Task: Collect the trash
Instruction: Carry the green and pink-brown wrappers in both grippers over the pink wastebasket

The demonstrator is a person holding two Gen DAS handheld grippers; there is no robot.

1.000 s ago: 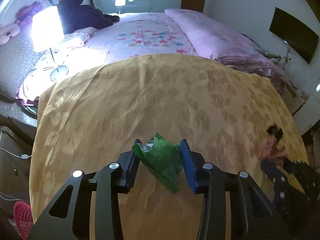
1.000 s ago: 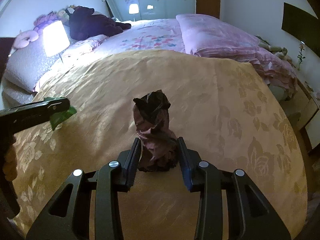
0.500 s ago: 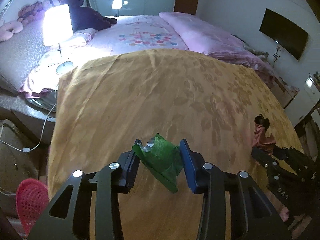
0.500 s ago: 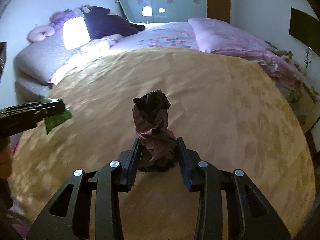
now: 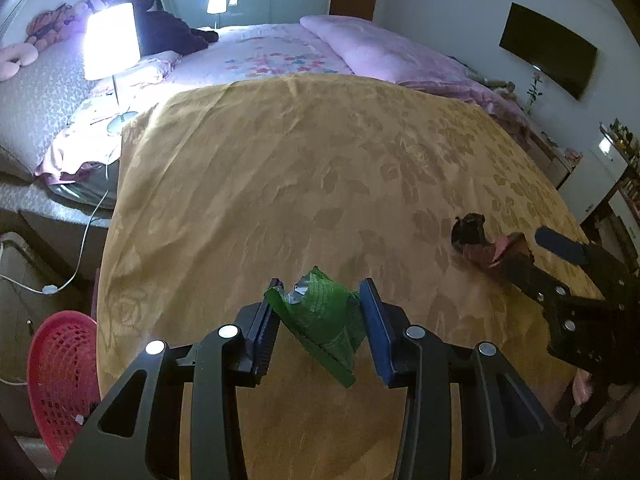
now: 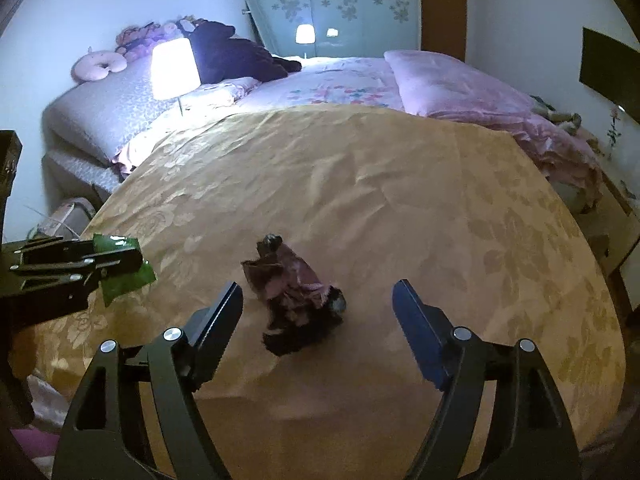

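The red basket [image 5: 60, 376] is cut off by the picture's left edge.

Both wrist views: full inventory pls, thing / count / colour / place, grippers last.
green wrapper: 1, green, clamped in the left hand-held gripper
crumpled wrapper: 1, dark purple-brown, between the right gripper's jaws, touching neither pad
bedspread: 1, gold floral, covering the near part of the bed
quilt: 1, pink, folded along the far right of the bed
lamp: 1, white, lit, far left
basket: 1, red mesh, on the floor at lower left
plush toy: 1, dark, at the head of the bed
screen: 1, black, right wall
left hand-held gripper: 1, black, shut on the green wrapper
right hand-held gripper: 1, black, jaws opening
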